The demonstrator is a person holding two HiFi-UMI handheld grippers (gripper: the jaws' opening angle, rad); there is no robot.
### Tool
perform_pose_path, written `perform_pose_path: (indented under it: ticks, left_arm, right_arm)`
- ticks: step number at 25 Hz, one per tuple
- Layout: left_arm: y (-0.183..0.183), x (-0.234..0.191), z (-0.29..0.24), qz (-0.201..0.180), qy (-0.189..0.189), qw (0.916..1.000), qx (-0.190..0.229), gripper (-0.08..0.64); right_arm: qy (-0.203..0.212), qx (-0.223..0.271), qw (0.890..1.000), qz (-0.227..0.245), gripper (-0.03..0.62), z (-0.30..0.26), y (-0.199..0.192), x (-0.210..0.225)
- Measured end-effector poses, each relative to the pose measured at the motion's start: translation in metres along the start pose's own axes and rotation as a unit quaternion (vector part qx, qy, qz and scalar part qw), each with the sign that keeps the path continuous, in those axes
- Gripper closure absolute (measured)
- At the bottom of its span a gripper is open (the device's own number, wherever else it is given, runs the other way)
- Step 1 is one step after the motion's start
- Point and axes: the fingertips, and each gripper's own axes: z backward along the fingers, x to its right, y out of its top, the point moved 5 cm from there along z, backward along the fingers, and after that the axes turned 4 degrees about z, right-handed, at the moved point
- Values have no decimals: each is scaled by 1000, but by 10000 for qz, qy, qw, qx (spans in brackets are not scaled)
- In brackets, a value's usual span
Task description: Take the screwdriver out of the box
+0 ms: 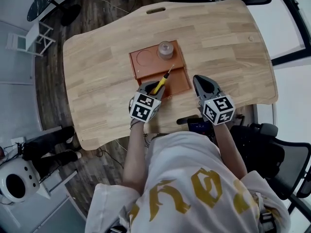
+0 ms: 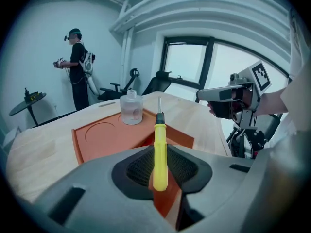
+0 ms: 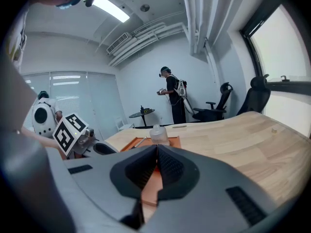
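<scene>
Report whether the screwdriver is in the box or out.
Out: the left gripper clamps the screwdriver by its yellow handle, raised above the orange box.

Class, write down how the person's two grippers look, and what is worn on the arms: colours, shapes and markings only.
Both the left gripper and the right gripper have smooth grey moulded bodies with black, mesh-textured pads. Each carries a white cube printed with black square markers. The person wears a white short-sleeved shirt with gold print.
</scene>
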Motion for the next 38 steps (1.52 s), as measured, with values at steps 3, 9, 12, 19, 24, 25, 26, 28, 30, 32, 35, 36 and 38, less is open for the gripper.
perform_pose_path:
  ticks: [3, 9, 12, 19, 24, 25, 26, 28, 30, 32, 35, 36, 38]
  left_arm:
    - [3, 1, 10, 208, 102, 9992, 316, 477]
    - [9, 7, 34, 587, 224, 9919, 1105, 477]
    - [14, 10, 46, 756, 193, 9848, 1549, 477]
    - [20, 17, 72, 839, 164, 9735, 2123, 477]
    - [27, 24, 98, 1064, -164, 9552, 2756, 477]
    - [28, 25, 103, 1120, -213, 9502, 2899, 477]
    - [29, 25, 108, 1147, -219, 9466, 3006, 477]
    - [29, 26, 115, 1099, -148, 9431, 3135, 477]
    - [31, 28, 121, 1027, -63, 9402, 3248, 477]
    - [33, 30, 127, 987, -7, 9369, 3355, 477]
    - [36, 32, 132, 929, 51, 9348, 3426, 477]
    - [36, 33, 133, 913, 63, 9347, 3434, 477]
    - [36, 34, 133, 887, 75, 9348, 3439, 477]
  right_arm:
    - [-42, 171, 9998, -22, 581, 5, 6, -3]
    - [-97, 403, 9991, -34, 581, 19, 12, -13]
    - [-128, 515, 9986, -10, 581, 24, 15, -17]
    - [-145, 663, 9977, -17, 581, 36, 23, -23]
    - [-143, 787, 9967, 132, 581, 42, 34, -31]
    - [-140, 804, 9965, 185, 581, 43, 36, -34]
    - [-146, 821, 9963, 229, 581, 45, 37, -35]
    - [-179, 863, 9958, 261, 581, 49, 39, -35]
    - [-211, 900, 9954, 262, 581, 53, 40, -33]
    - [-232, 922, 9951, 262, 581, 56, 41, -32]
    - [-266, 899, 9953, 252, 581, 58, 39, -31]
    - [-273, 880, 9954, 264, 581, 58, 39, -31]
    - [-278, 852, 9955, 304, 581, 57, 37, -33]
